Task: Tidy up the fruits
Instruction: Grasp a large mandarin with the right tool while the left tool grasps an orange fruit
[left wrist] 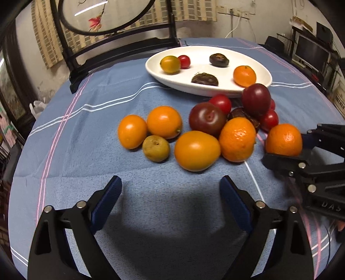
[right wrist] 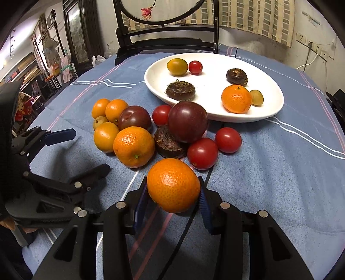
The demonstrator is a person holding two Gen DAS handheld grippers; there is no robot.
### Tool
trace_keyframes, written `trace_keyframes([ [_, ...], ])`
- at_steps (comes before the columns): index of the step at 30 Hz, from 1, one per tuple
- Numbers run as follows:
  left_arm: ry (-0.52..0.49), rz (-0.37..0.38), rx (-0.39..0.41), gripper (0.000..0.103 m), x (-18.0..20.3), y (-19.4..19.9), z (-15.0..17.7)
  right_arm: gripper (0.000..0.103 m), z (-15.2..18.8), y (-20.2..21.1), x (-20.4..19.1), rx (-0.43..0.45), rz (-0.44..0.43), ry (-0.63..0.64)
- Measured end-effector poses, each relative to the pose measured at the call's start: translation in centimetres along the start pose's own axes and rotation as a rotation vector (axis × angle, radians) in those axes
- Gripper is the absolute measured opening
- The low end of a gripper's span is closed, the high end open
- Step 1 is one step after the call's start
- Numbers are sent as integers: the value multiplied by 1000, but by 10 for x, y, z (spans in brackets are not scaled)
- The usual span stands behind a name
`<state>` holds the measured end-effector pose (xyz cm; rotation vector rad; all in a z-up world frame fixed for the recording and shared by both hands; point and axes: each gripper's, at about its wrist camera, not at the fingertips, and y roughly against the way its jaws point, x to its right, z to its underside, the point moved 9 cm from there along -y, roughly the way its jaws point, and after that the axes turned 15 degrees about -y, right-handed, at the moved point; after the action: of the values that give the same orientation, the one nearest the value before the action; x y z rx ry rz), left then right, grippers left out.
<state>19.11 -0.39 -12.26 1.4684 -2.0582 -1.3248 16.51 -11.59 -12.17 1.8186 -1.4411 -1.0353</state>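
Note:
My right gripper (right wrist: 173,189) is shut on a mandarin (right wrist: 173,185), held just above the blue cloth in front of the fruit pile; it also shows in the left wrist view (left wrist: 283,140). My left gripper (left wrist: 170,183) is open and empty, low over the cloth before the pile; it shows in the right wrist view (right wrist: 86,148). The pile holds another mandarin (right wrist: 133,146), kumquats (left wrist: 197,150), two dark plums (right wrist: 187,121), cherry tomatoes (right wrist: 202,153) and a water chestnut (right wrist: 168,143). A white oval plate (right wrist: 273,107) behind holds a mandarin (right wrist: 236,99), a tomato, small fruits and two water chestnuts.
A blue striped cloth (left wrist: 86,133) covers the round table. A dark wooden stand with a round painted screen (left wrist: 103,19) stands at the table's far edge. Shelves and clutter line the room beyond.

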Motion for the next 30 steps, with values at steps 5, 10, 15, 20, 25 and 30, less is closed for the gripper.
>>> trace_keyframes([
  [5, -12, 24, 15, 70, 5, 4, -2, 45, 0, 0, -1, 6, 7, 8],
  [10, -3, 59, 28, 50, 8, 2, -4, 45, 0, 0, -1, 6, 7, 7],
  [15, -46, 67, 53, 34, 18, 3, -9, 45, 1, -1, -1, 6, 9, 11],
  [20, -26, 81, 58, 34, 18, -1, -14, 45, 1, -1, -2, 6, 10, 12],
  [25, 43, 98, 40, 38, 8, -11, -20, 46, 1, -1, -2, 7, 10, 13],
  [30, 51, 65, 20, 39, 5, -16, -28, 46, 2, -1, -2, 7, 9, 13],
])
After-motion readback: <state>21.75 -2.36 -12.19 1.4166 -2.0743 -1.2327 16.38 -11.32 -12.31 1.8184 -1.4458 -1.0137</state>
